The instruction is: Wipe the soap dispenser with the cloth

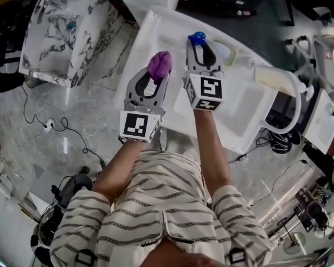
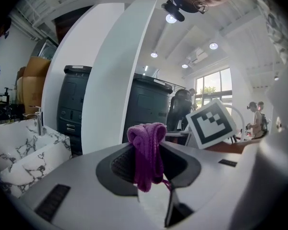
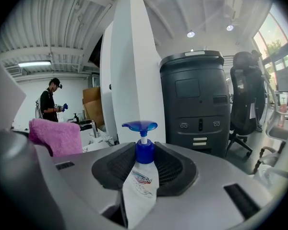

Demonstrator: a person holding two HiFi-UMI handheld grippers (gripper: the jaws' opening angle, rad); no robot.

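Observation:
My right gripper (image 1: 202, 51) (image 3: 145, 169) is shut on the soap dispenser (image 3: 142, 178), a white bottle with a blue pump head (image 1: 197, 38), held upright above the white sink (image 1: 156, 24). My left gripper (image 1: 157, 74) (image 2: 151, 164) is shut on the purple cloth (image 1: 160, 64) (image 2: 148, 153), which is bunched up between its jaws. In the head view the cloth is just left of the dispenser, a small gap apart. The cloth also shows as a pink bundle at the left of the right gripper view (image 3: 56, 136).
A marble-patterned basin (image 1: 67, 35) stands at the left, and a white curved faucet (image 1: 278, 79) rises at the sink's right end. Cables (image 1: 55, 128) lie on the grey floor. A dark cabinet (image 3: 199, 104) and an office chair (image 3: 247, 104) stand behind.

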